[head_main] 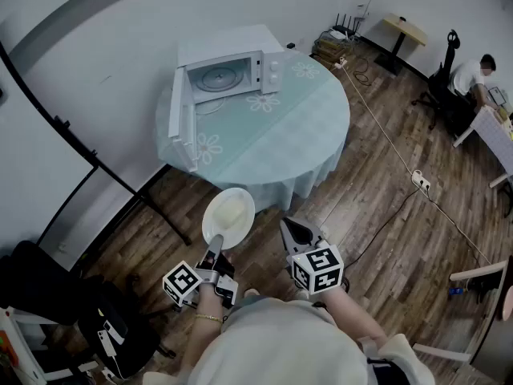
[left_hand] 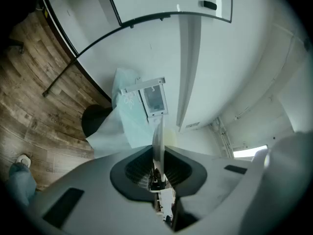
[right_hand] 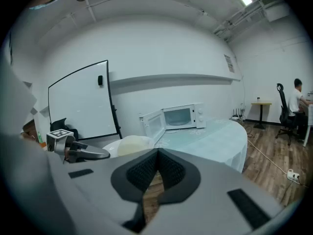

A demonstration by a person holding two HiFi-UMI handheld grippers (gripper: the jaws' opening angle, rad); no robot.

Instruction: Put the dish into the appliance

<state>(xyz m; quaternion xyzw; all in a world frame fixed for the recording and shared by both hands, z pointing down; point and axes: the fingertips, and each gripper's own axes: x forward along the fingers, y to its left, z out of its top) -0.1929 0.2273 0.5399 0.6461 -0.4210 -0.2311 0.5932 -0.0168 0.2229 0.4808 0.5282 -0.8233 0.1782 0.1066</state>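
Observation:
A white dish (head_main: 228, 213) hangs over the wood floor just short of the round table (head_main: 304, 127), with my left gripper (head_main: 215, 242) shut on its near rim. Seen along the left jaws, the dish (left_hand: 157, 140) stands edge-on between them, pinched by my left gripper (left_hand: 159, 154). The white microwave (head_main: 228, 72) stands at the table's far left with its door (head_main: 181, 119) swung wide open; it also shows ahead as the microwave (left_hand: 152, 98) and the microwave (right_hand: 182, 116). My right gripper (head_main: 287, 225) hovers to the right of the dish, shut and empty; its jaws (right_hand: 156, 154) touch.
A whiteboard stand's black legs (head_main: 120, 184) reach across the floor left of the table. A cable with a power strip (head_main: 421, 181) runs over the floor on the right. A person sits at a desk (head_main: 473, 74) far right. A dark chair (head_main: 32, 287) is at bottom left.

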